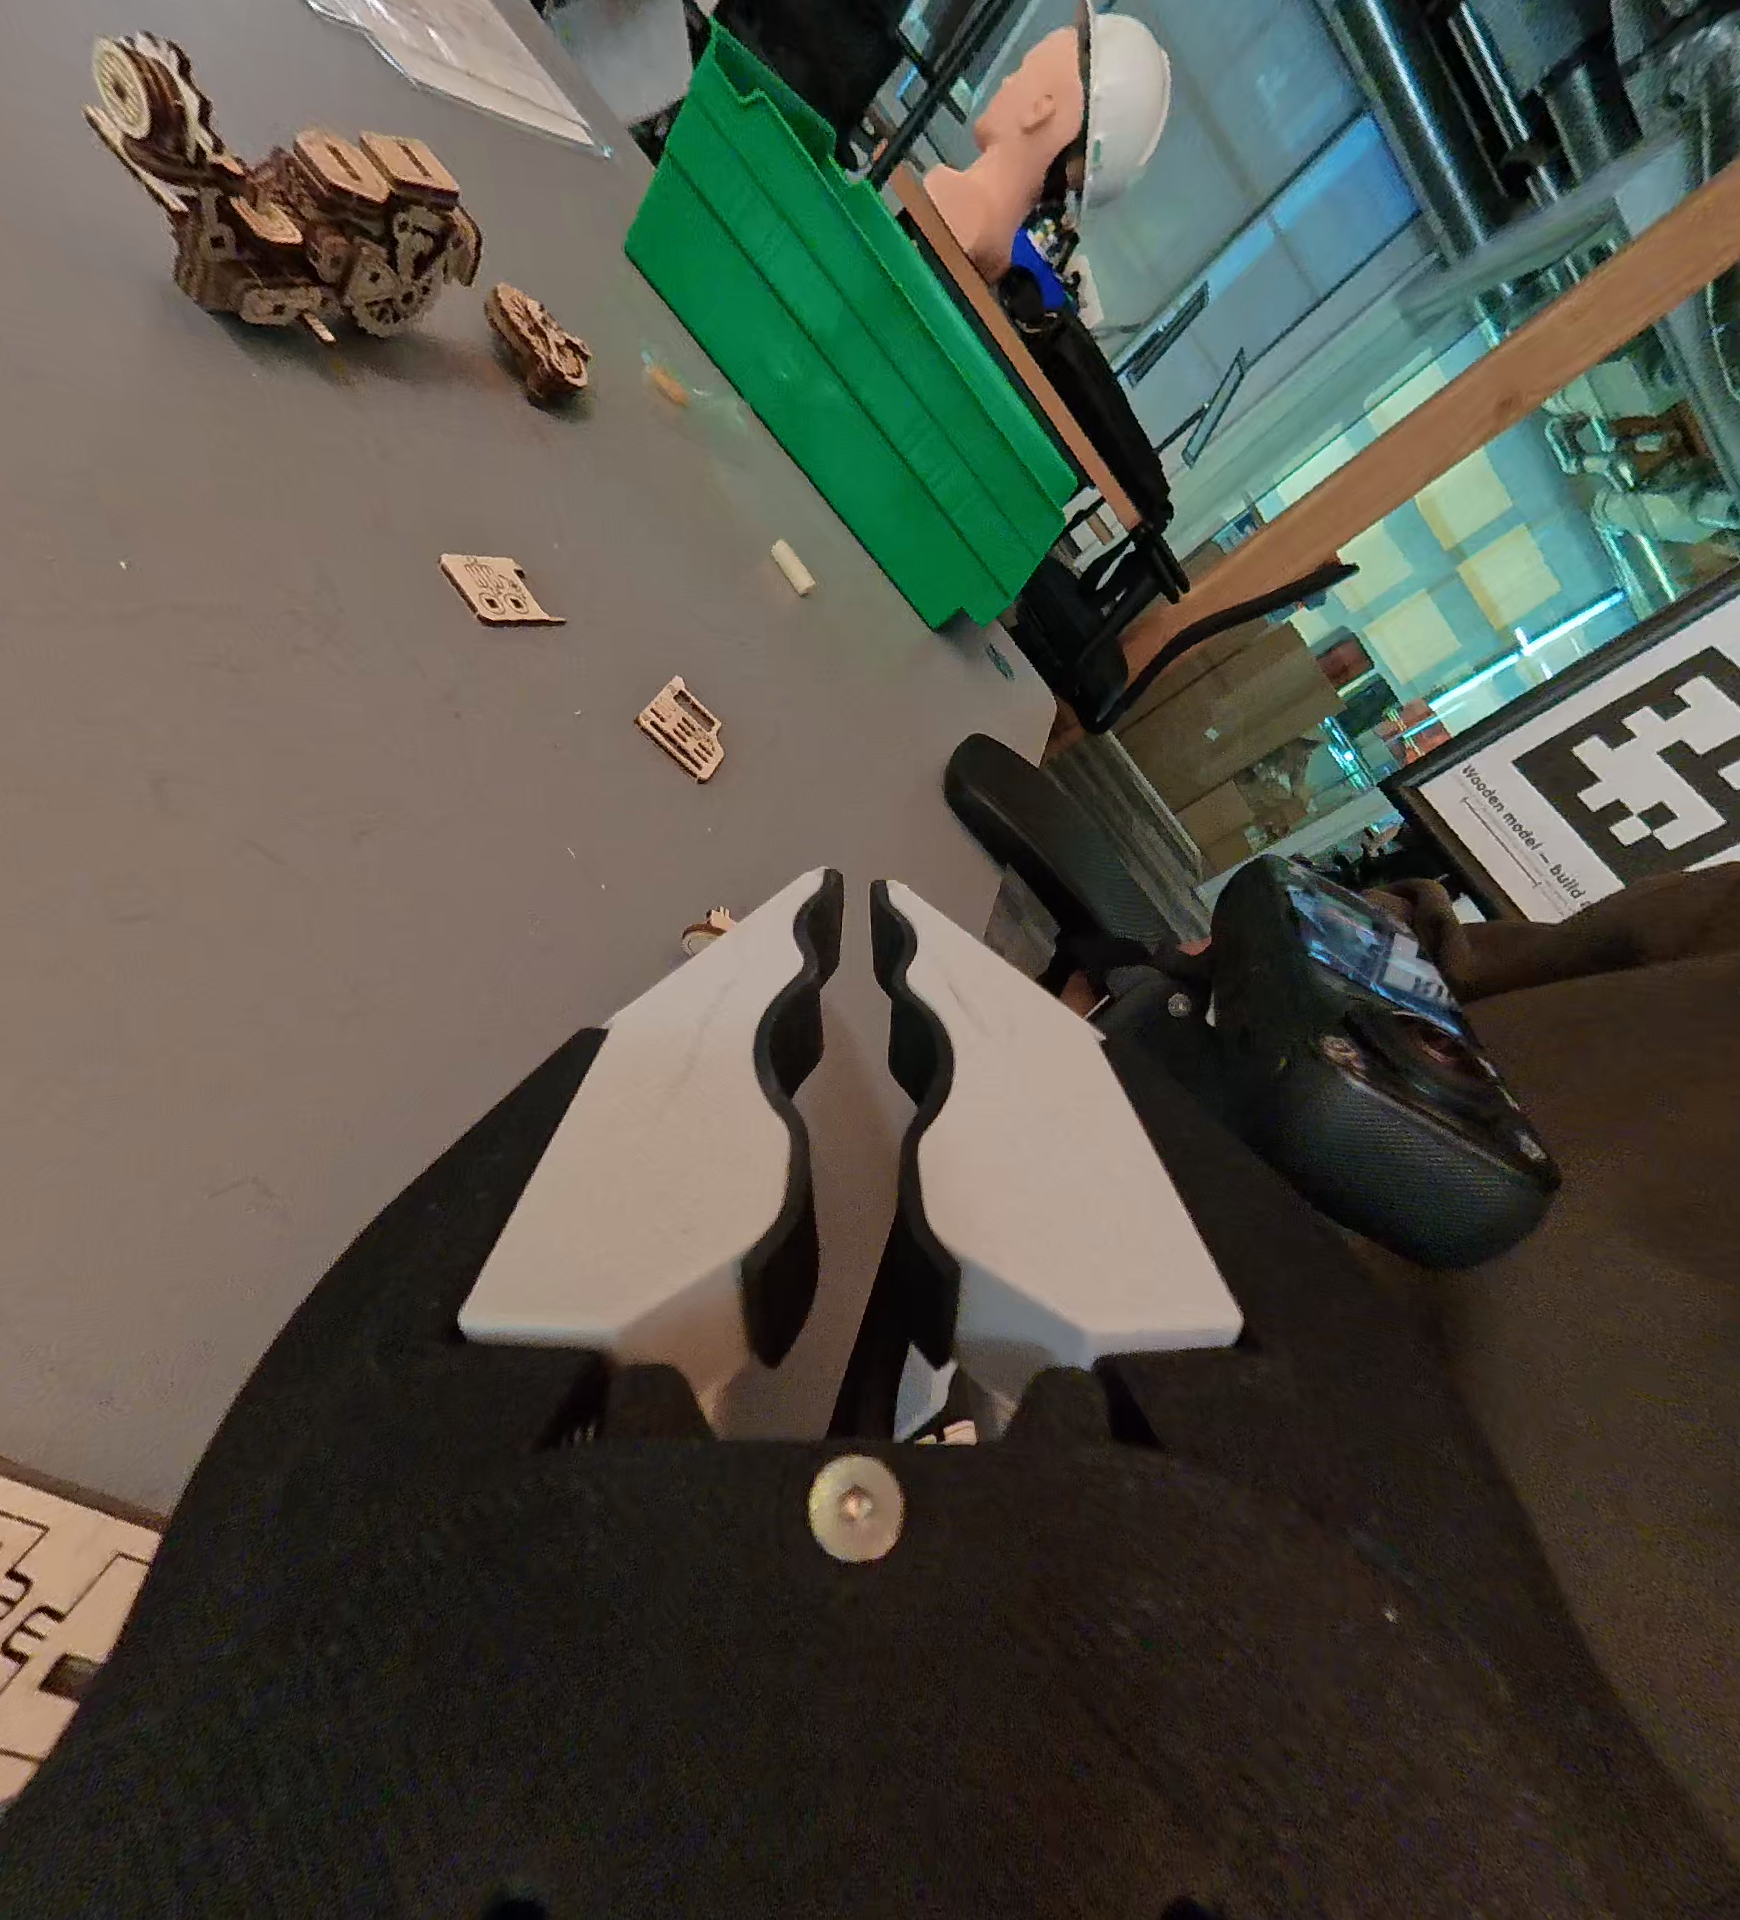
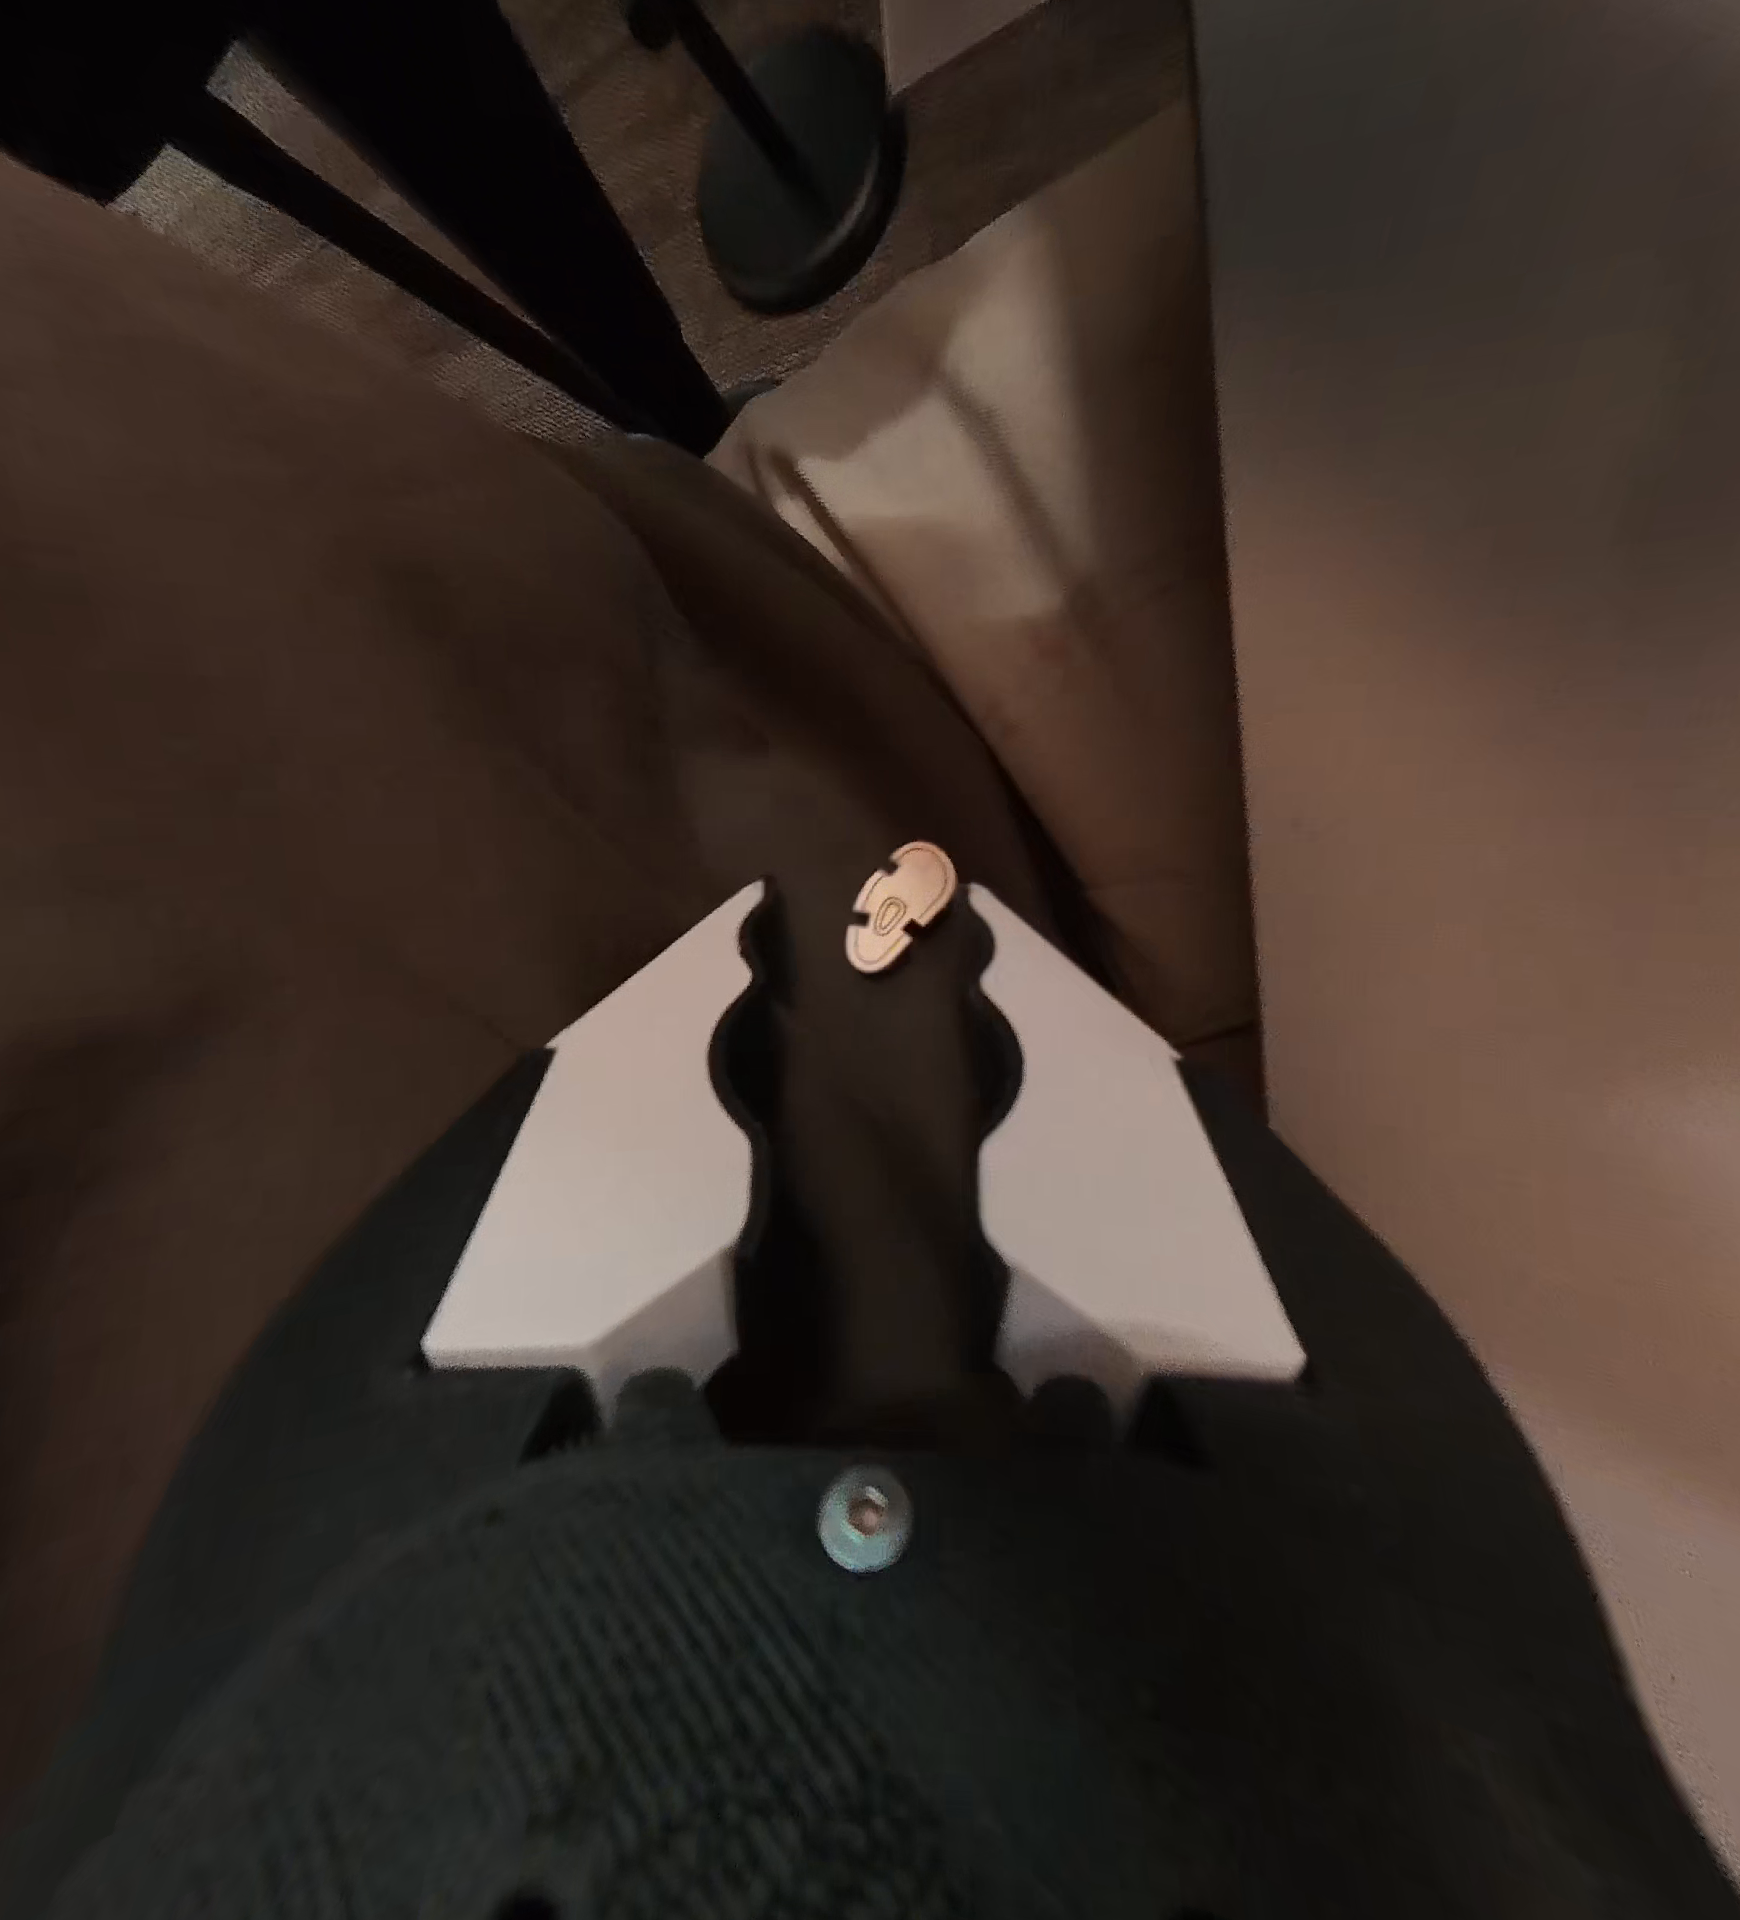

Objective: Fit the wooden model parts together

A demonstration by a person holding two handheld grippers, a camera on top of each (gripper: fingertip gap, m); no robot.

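**While a small part sits off the counter, assembly waits**

Though the left gripper (image 1: 853, 891) hovers nearly pressed together and empty over the grey counter (image 1: 222, 831), the right gripper (image 2: 871, 896), spread, frames a small oval wooden piece (image 2: 897, 909) on dark fabric; contact unclear. Likely step: retrieve it. Farther off lie two flat wooden parts (image 1: 680, 727), then the partly built model (image 1: 294, 223); green bin (image 1: 845, 343) beside

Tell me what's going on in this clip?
A person is building a wooden model with two handheld grippers. The left gripper hangs nearly closed and empty above the grey table, where loose flat wooden pieces lie. The right gripper, off the table over brown fabric, has a small oval wooden piece at its fingertips.
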